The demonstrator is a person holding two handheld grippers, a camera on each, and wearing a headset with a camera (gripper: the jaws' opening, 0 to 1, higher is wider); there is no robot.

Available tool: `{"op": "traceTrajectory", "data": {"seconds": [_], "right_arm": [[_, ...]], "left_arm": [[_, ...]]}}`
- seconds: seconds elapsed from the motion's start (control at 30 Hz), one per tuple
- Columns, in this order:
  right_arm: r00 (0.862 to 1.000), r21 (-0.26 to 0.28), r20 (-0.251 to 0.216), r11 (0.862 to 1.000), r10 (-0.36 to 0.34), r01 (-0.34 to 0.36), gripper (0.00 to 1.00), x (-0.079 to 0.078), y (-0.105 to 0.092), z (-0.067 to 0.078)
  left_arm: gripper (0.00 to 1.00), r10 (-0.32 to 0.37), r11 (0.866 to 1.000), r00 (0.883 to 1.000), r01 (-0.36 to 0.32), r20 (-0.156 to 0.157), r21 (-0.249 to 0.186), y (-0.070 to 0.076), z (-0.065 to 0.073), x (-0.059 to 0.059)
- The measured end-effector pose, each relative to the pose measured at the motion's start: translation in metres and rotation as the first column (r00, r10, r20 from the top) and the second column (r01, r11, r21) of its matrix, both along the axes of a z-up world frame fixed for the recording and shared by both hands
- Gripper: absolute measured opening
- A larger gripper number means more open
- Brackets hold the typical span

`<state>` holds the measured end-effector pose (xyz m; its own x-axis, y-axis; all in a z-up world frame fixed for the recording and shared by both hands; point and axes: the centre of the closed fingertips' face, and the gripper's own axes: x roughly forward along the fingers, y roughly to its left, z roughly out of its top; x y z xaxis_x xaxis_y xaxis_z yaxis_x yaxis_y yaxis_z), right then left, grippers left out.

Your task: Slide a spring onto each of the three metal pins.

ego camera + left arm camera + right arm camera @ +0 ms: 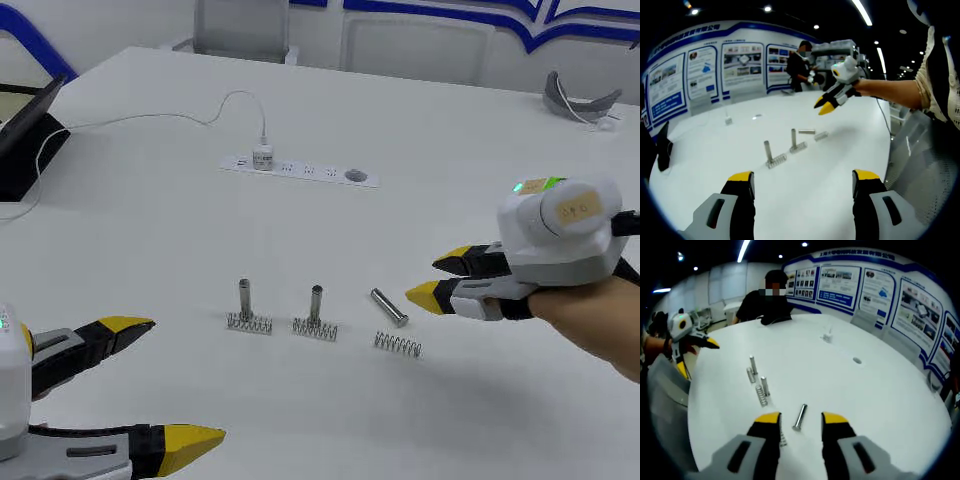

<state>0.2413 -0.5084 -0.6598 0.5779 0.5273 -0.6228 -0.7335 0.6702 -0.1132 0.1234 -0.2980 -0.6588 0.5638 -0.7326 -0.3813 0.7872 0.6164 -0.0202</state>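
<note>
On the white table, right in front of the person, three metal pins sat in a loose row: the left pin and the middle pin stood upright, and the third pin lay flat on its side at an angle. Each one had a spring lying on the table just on the near side of it: the left spring at the foot of the left pin, the middle spring at the foot of the middle one, and the right spring just beside the fallen pin. None of the springs was on a pin. And there was the right gripper, hovering with its yellow tips just beside the far end of the fallen pin, apart from it, jaws partly spread and nothing between them; in the right gripper view that pin lined up with the gap between the jaws. The left gripper hung low at the near left, well apart from the pins, jaws spread wide and empty. Farther back a power strip lay across the table with a white charger plugged into it.
</note>
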Motion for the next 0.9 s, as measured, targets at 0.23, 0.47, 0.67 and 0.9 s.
{"op": "traceTrajectory", "data": {"seconds": [0.23, 0.47, 0.67, 0.9], "right_arm": [[0.999, -0.014, -0.046, 1.000, -0.006, 0.005, 0.30, 0.012, 0.006, -0.014], [0.995, -0.028, -0.098, 1.000, -0.013, 0.010, 0.26, 0.021, 0.017, -0.033], [0.991, -0.056, -0.133, 0.998, -0.024, 0.017, 0.22, 0.026, 0.026, -0.047], [0.985, -0.094, -0.165, 0.995, -0.050, 0.034, 0.19, 0.035, 0.029, -0.061]], "left_arm": [[0.81, 0.001, 1.000, 1.000, -0.001, -0.005, -0.001, 0.000, -0.002, -0.001], [0.81, -0.007, 1.000, 1.000, 0.007, -0.010, 0.003, -0.001, -0.005, -0.001], [0.81, -0.011, 1.000, 1.000, 0.011, -0.014, 0.005, -0.002, -0.006, -0.001], [0.80, -0.010, 1.000, 1.000, 0.011, -0.021, 0.005, -0.001, -0.009, -0.002]]}}
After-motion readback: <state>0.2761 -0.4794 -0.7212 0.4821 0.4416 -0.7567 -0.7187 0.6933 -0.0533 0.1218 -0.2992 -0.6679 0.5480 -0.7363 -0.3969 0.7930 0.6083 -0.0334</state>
